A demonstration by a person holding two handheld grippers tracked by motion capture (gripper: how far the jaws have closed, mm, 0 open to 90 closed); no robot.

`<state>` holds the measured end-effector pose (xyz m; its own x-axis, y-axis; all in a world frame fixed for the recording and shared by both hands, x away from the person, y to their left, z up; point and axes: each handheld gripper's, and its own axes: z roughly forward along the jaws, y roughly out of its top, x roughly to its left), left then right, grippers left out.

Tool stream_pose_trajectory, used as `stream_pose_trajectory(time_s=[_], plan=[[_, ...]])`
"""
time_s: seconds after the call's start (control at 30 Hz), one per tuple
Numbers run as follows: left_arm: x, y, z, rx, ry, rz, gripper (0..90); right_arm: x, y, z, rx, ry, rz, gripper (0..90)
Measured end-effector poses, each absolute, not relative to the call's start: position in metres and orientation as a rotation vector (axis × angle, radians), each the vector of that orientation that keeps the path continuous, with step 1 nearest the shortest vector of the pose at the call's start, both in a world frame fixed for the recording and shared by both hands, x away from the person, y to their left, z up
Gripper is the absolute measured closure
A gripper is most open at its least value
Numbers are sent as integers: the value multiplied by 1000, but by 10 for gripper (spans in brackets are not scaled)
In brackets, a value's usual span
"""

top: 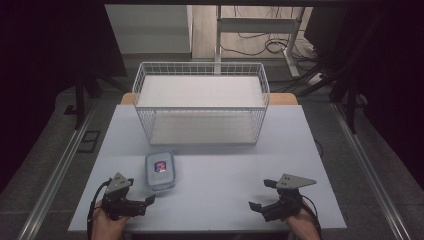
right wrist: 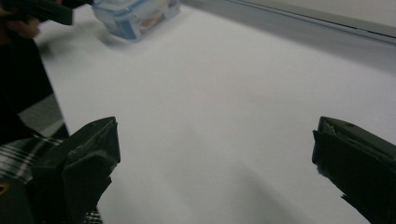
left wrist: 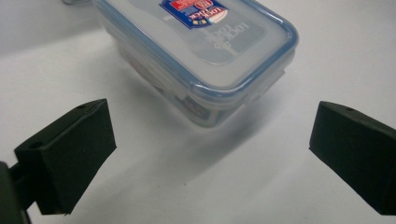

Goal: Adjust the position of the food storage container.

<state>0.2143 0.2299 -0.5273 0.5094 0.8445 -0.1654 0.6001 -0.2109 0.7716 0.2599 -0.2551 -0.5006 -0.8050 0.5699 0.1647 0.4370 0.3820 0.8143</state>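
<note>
Both sets of jaws stand wide with nothing between them, so you are at the approach, before any grasp. Your target looks to be the lidded plastic container (top: 160, 170), a clear box with a blue-rimmed snap lid and a red and blue label on top; it lies flat on the table (top: 225, 170), left of centre, just in front of the wire basket (top: 200, 100) and apart from it. Your left gripper (top: 137, 197) sits nearest, just beside the container's near end, and in the left gripper view the box (left wrist: 201, 51) lies ahead of the jaws and a little to the left of their midline, one corner turned toward you, the pads not touching it. Your right gripper (top: 262, 195) rests well apart on the other side, over bare table, with the container (right wrist: 135, 16) far off at the top left of its view. For the next move, I judge that you should bring the left gripper forward and square it to the box so the pads meet the two long walls below the lid rim, not the corner. Close firmly, since smooth plastic may slip, then lift toward the basket if that is where it goes.
</note>
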Motion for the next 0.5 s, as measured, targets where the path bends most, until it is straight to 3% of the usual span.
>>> stream_pose_trajectory(time_s=[0.37,0.5], plan=[[215,235,-527,1886,1188,302,42,262,-249,-509,905,2480,1294,0],[213,237,-524,1861,1186,331,123,262,-247,-510,916,2475,1267,0]])
